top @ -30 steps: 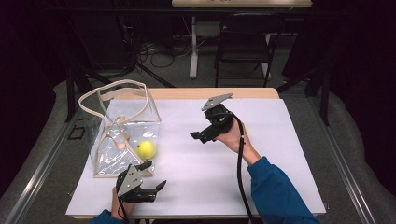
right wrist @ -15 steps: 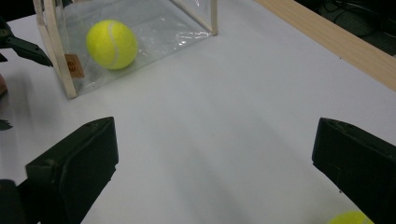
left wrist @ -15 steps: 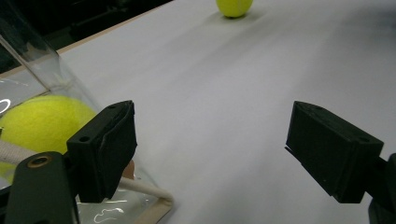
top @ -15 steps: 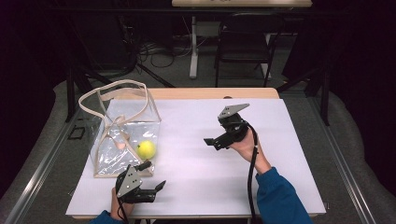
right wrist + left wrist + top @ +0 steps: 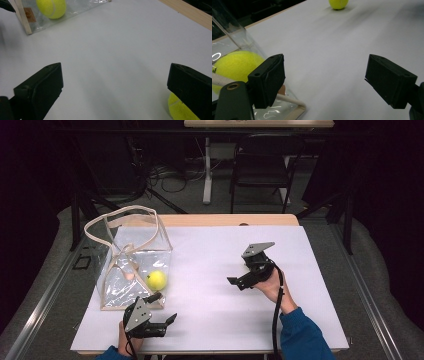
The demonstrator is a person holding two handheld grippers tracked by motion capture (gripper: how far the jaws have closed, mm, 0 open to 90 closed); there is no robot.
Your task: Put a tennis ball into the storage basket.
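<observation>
Both grippers, left gripper (image 5: 161, 313) and right gripper (image 5: 239, 281), hover level, jaws wide, empty.

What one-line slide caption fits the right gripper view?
Open right gripper over the white table, one tennis ball beside its jaw, another in the clear bag.

Two tennis balls (image 5: 51, 8) (image 5: 181, 109), one clear bag (image 5: 131, 265), two tongs (image 5: 157, 313) (image 5: 239, 281), one table (image 5: 210, 320).

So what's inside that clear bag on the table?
One yellow tennis ball lies inside the clear bag, near its bottom edge, beside a small tan label. The bag's strap and glare on the plastic cover part of the inside, so anything else there cannot be told.
</observation>
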